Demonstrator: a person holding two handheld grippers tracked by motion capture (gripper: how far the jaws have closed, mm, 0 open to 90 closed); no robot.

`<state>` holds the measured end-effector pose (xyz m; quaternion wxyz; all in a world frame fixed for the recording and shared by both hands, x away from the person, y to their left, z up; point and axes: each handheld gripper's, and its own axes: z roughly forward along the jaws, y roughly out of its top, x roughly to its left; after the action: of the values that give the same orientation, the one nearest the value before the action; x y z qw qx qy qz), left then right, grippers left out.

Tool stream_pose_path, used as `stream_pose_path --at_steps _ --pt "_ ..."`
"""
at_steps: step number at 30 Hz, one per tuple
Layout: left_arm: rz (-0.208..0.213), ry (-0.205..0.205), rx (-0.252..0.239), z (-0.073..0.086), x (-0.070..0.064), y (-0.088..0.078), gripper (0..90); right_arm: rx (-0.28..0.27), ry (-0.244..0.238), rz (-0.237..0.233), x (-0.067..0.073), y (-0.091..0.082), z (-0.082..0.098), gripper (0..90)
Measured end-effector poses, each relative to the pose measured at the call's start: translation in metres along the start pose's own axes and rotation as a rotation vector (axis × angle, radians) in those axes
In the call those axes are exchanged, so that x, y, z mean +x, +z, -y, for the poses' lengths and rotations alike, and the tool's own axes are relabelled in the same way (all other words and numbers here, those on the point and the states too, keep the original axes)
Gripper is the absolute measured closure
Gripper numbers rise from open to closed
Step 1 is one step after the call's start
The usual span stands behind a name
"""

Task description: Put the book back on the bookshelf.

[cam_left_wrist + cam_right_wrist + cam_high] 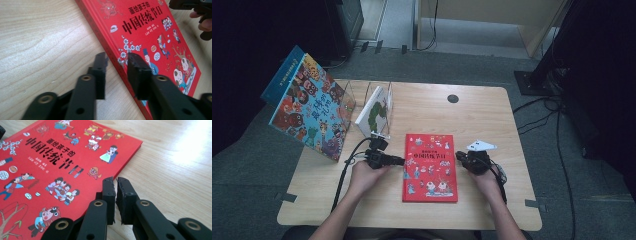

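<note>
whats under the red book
The red book lies flat on the wooden table, cover up. Bare tabletop shows around its edges; whatever the cover hides beneath cannot be seen.

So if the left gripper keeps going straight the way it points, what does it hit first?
Probably the red book's near edge: the left gripper's open fingers straddle that edge, one over the table.

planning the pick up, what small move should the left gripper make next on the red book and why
Probably close the left gripper on the red book: its jaws stand apart astride the book's near edge, one over the cover, one beside it on the table, not yet pressing.
</note>
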<state>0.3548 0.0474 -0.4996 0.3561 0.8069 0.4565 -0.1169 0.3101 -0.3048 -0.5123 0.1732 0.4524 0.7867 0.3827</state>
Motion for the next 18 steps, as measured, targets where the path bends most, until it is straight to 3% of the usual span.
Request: stream_pose_path --at_steps 4,8,13,18 --pt "-0.01 0.031 0.002 0.001 -0.005 -0.001 58.7 -0.008 0.0 0.008 0.004 -0.006 -0.005 80.6" --pt "-0.008 0.042 0.002 0.003 -0.007 0.001 55.8 0.014 0.016 -0.019 0.009 -0.009 -0.008 75.3" --pt "-0.004 0.056 0.011 0.005 -0.009 0.005 53.1 0.081 0.055 -0.056 0.011 -0.009 -0.007 68.0" --pt "-0.001 0.071 0.004 0.007 -0.011 0.007 50.9 0.17 0.137 -0.093 0.009 -0.011 -0.016 64.1"
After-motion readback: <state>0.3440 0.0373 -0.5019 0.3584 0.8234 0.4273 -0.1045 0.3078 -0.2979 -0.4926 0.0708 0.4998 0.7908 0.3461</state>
